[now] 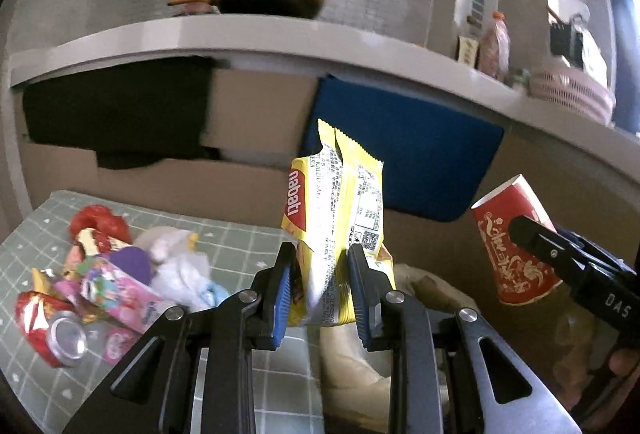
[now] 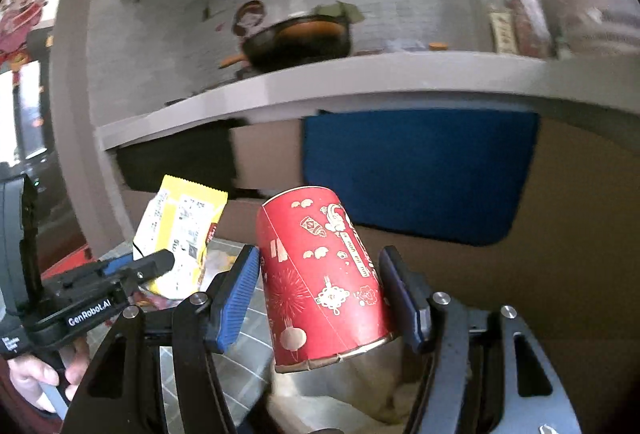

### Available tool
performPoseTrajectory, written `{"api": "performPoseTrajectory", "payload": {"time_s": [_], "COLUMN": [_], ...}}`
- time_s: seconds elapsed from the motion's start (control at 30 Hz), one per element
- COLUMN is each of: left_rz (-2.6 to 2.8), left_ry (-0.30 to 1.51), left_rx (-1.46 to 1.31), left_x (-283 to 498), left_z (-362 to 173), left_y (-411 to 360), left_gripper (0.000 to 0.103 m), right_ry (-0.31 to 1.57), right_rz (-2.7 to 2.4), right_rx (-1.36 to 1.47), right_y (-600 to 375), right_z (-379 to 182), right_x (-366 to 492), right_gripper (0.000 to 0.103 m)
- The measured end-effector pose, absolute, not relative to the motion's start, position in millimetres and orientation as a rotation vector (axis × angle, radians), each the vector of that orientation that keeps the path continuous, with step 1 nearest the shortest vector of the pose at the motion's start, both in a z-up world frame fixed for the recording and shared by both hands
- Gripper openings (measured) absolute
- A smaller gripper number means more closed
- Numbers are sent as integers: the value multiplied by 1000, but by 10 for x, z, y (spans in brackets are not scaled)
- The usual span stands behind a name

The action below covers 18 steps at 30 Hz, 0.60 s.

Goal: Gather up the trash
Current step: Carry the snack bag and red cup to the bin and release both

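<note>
Left hand-held gripper [image 1: 320, 288] clamps yellow wafer packet [image 1: 336, 230], raised above the table [image 1: 240, 246]. Right hand-held gripper [image 2: 320, 298] grips red paper cup [image 2: 324, 274], tilted, rim away. Trash pile [image 1: 104, 274] on table.

Wrapper [image 1: 332, 234]: yellow, red logo patch, white print panel. Paper cup [image 2: 324, 274]: red, gold and white ornaments. Table mat [image 1: 240, 250]: grey-green, pale grid. Claw pads [image 2: 236, 298]: blue, ribbed.

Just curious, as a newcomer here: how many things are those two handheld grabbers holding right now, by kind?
Wrapper: 1, yellow, in the left gripper
Cup: 1, red, in the right gripper
Total: 2
</note>
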<state>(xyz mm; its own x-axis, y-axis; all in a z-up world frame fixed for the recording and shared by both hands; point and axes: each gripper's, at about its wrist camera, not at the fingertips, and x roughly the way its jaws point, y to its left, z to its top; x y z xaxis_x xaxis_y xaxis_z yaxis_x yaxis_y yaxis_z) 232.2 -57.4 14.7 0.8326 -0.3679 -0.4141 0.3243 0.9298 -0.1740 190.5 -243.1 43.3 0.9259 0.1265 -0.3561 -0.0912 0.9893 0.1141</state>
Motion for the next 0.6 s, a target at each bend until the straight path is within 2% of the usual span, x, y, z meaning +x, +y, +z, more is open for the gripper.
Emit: {"api": "performPoseTrajectory", "payload": {"time_s": [0.27, 0.6], "left_rz": [-424, -477], "left_ry": [571, 663], "left_rx": [-76, -77], "left_x": [2496, 2696], "left_z": [-263, -558], "left_y": [-912, -1107], "left_gripper": [27, 27], "right_ry": [459, 519], "right_rz": [58, 25], "right_rx": [142, 157], "right_y": [-2748, -2875], "right_z": [-4, -282], "right_x": [1985, 2160], "right_gripper": [60, 61]}}
